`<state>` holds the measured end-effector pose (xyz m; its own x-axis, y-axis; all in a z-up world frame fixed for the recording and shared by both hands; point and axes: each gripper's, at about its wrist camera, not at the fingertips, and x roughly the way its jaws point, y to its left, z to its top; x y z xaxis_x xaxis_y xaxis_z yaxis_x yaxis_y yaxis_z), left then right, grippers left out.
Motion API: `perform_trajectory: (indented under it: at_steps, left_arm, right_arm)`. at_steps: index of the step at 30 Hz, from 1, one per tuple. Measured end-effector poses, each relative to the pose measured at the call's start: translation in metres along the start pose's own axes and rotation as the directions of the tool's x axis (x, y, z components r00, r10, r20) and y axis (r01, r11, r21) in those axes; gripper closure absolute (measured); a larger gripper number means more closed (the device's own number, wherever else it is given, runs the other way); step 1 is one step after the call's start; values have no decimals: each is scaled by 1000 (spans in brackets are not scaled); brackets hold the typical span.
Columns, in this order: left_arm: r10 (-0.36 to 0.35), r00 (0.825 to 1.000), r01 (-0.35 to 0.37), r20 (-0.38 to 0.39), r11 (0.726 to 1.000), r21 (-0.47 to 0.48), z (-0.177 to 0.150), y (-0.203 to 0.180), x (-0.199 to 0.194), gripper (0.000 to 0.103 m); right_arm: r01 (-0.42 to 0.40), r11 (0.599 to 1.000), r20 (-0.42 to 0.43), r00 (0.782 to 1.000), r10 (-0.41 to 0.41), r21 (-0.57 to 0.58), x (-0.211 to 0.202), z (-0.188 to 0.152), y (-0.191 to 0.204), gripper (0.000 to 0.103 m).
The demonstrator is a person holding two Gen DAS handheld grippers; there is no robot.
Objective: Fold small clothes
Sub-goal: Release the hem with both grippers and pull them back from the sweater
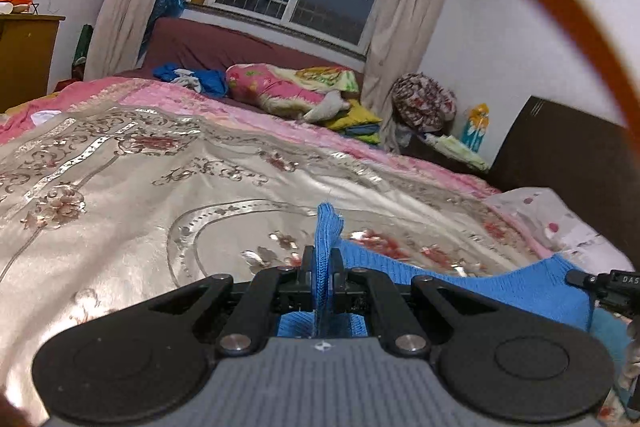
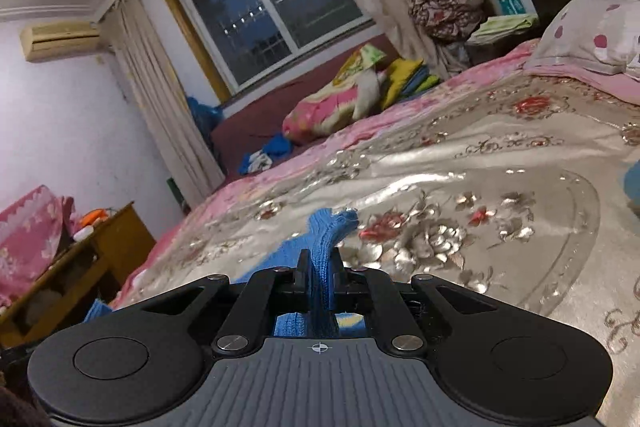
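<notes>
Both tongs, left tongs (image 1: pixel 323 263) and right tongs (image 2: pixel 319 263), are pinching edges of the blue knit garment (image 1: pixel 500 287) above the bed (image 1: pixel 160 187), needing matched height and tension for an even fold.

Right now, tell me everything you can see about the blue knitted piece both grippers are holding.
The blue knit garment looks like ribbed wool or yarn, bright blue. The left gripper is shut on a bunched edge that sticks up between its fingers, and the right gripper pinches another bunched edge the same way. Between the two, the fabric spans above the floral bedspread. Its full shape is hidden.
</notes>
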<state>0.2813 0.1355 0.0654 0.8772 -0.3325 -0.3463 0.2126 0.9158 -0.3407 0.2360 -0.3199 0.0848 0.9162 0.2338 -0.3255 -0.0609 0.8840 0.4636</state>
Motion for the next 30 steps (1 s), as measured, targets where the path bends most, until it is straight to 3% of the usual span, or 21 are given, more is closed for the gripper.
perform_trajectory:
  at_steps: [7, 13, 21, 25, 28, 30]
  left_arm:
    - [62, 997, -62, -41, 998, 12, -9, 14, 35, 92]
    - [125, 987, -120, -102, 991, 55, -29, 17, 58, 92]
    - [135, 986, -132, -100, 991, 35, -33, 21, 57, 91]
    - [180, 976, -173, -125, 983, 63, -37, 17, 64, 90]
    - [199, 970, -190, -140, 979, 75, -39, 13, 65, 85]
    - [216, 966, -206, -143, 975, 81, -38, 12, 62, 74]
  right_arm:
    - [84, 996, -22, 996, -85, -29, 51, -3, -6, 96]
    - [147, 987, -96, 984, -153, -63, 91, -21, -15, 96]
    - [179, 979, -120, 974, -190, -94, 103, -27, -20, 96]
    - [169, 981, -120, 976, -180, -95, 109, -23, -16, 96]
    - [193, 973, -170, 962, -213, -124, 122, -31, -15, 96]
    - [212, 964, -192, 952, -240, -159, 128, -37, -14, 94]
